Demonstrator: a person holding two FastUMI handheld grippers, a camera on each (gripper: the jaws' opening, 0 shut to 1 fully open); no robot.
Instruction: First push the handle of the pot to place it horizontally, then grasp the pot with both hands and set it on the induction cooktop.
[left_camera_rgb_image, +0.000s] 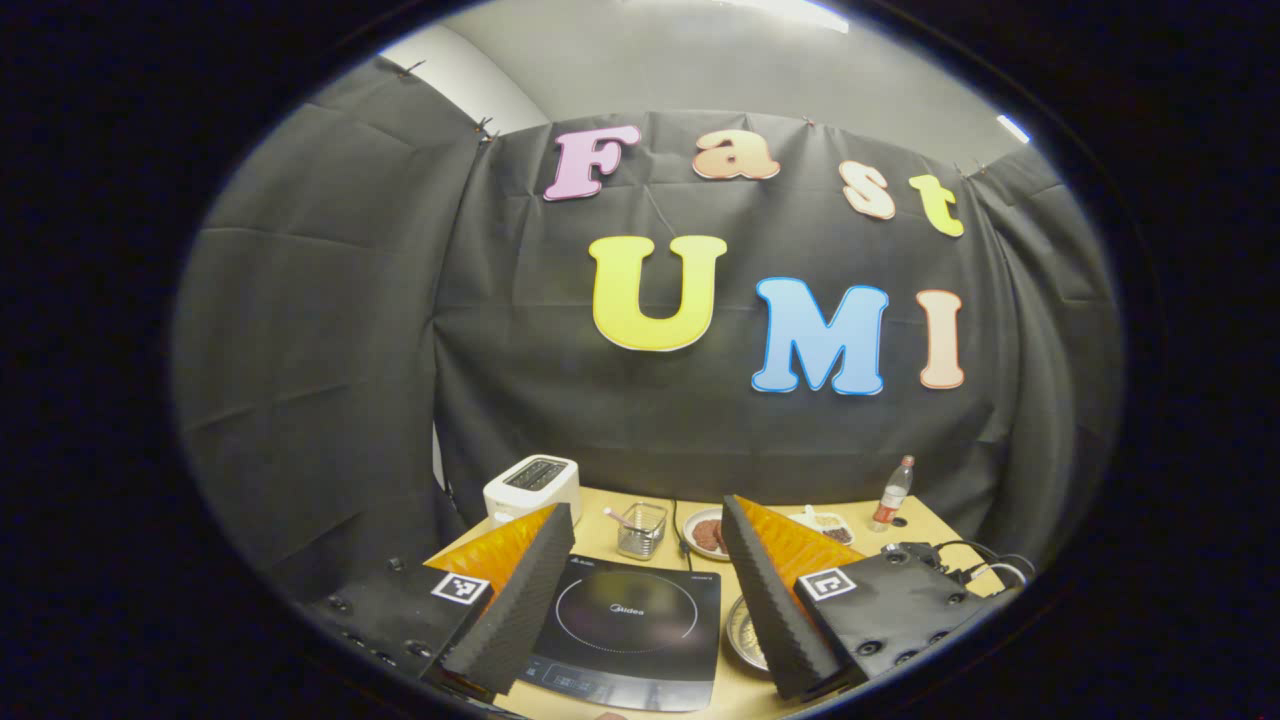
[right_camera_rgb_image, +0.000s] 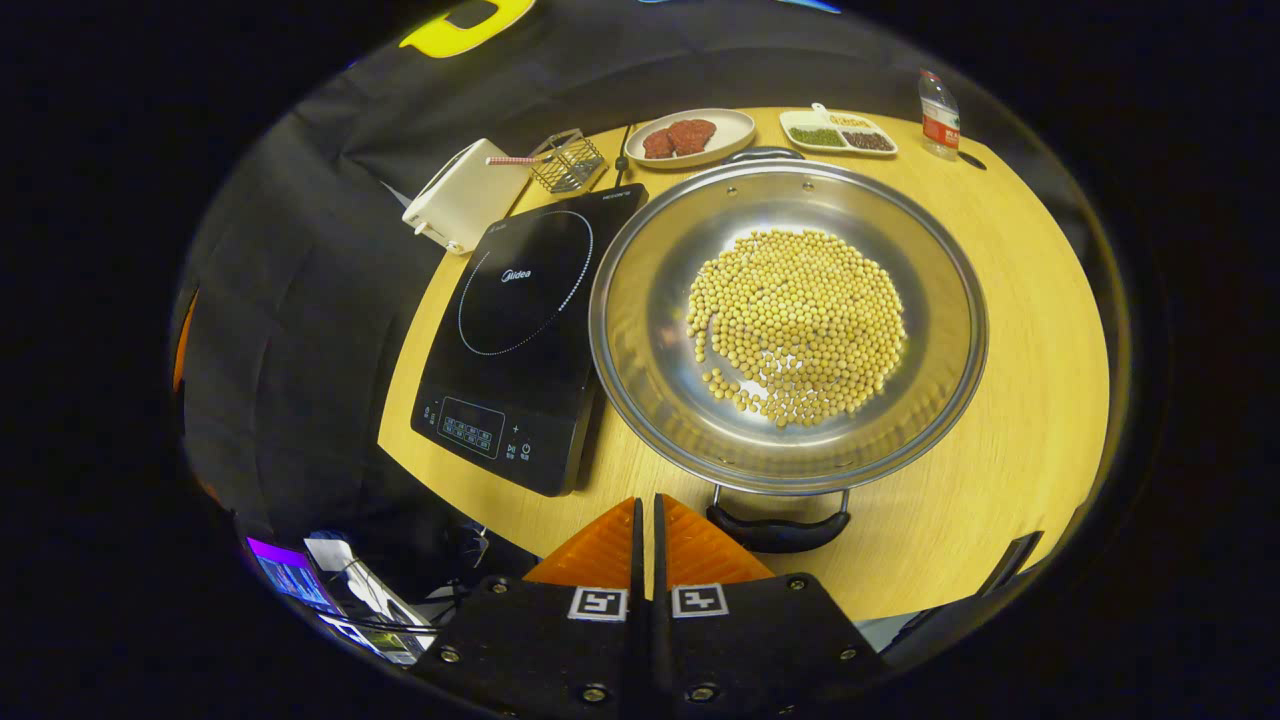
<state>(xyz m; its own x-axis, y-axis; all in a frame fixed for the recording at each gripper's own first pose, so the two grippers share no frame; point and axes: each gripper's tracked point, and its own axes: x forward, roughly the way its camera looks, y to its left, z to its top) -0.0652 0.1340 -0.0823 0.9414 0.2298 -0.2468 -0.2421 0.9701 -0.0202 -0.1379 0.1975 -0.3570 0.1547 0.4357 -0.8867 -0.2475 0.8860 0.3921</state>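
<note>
Black cloth walls close in a light wooden table (right_camera_rgb_image: 1010, 330), and on it we see the wide, shallow stainless-steel pot (right_camera_rgb_image: 640, 330) holding a mound of yellow soybeans (right_camera_rgb_image: 800, 325), just beside the flat black induction cooktop (right_camera_rgb_image: 520, 340) and not yet on it. One black loop handle (right_camera_rgb_image: 778, 528) points towards our right gripper, the other lies at the far rim, so we judge the pot has to be turned before two hands can take it from either side.

Our right gripper (right_camera_rgb_image: 646, 520) has its fingers pressed together with nothing between them, hovering just beside that near handle — a closed tip suits a push better than a grasp. Our left gripper (left_camera_rgb_image: 645, 570) is spread wide and empty above the cooktop, level with the back wall, presumably waiting for the lift.

Behind sit a white toaster (right_camera_rgb_image: 462, 198), a wire basket (right_camera_rgb_image: 566, 160), a plate of red meat slices (right_camera_rgb_image: 690, 137), a divided tray of grains (right_camera_rgb_image: 838, 132) and a small bottle (right_camera_rgb_image: 938, 112) — all well apart from the pot's path.
</note>
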